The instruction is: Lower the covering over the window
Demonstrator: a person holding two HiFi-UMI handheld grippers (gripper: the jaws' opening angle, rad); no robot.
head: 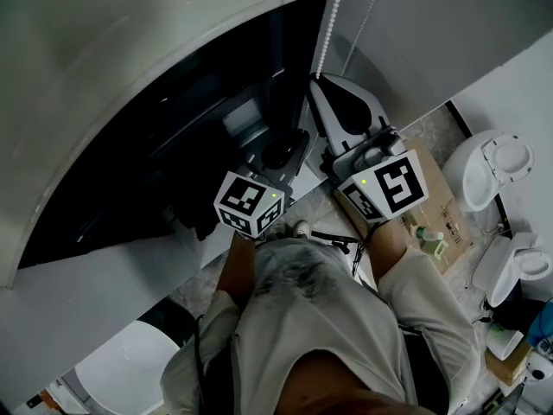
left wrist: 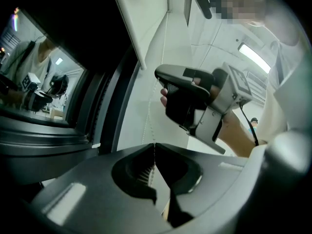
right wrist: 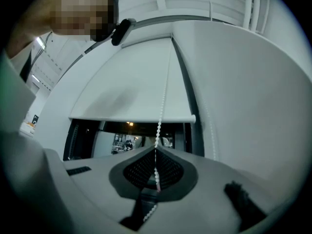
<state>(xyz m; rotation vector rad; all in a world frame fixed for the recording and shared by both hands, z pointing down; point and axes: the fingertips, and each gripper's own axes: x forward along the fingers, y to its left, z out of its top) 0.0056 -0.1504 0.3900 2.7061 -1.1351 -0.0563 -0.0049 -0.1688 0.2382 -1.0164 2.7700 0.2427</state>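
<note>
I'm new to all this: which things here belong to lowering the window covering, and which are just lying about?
In the job: blind, bead chain, window, left hand-held gripper, right hand-held gripper (both gripping the chain).
Lying about: green bottle, cardboard box.

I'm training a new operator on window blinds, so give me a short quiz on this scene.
1. True or false: the blind fully covers the window.
2. The right gripper is shut on: A) the bead chain; B) a door handle; C) a towel.
3. In one word, how do the jaws of the left gripper stand?
Key: 1 false, dark window shows below the blind. 2 A. 3 shut, with the bead chain running in between them.
</note>
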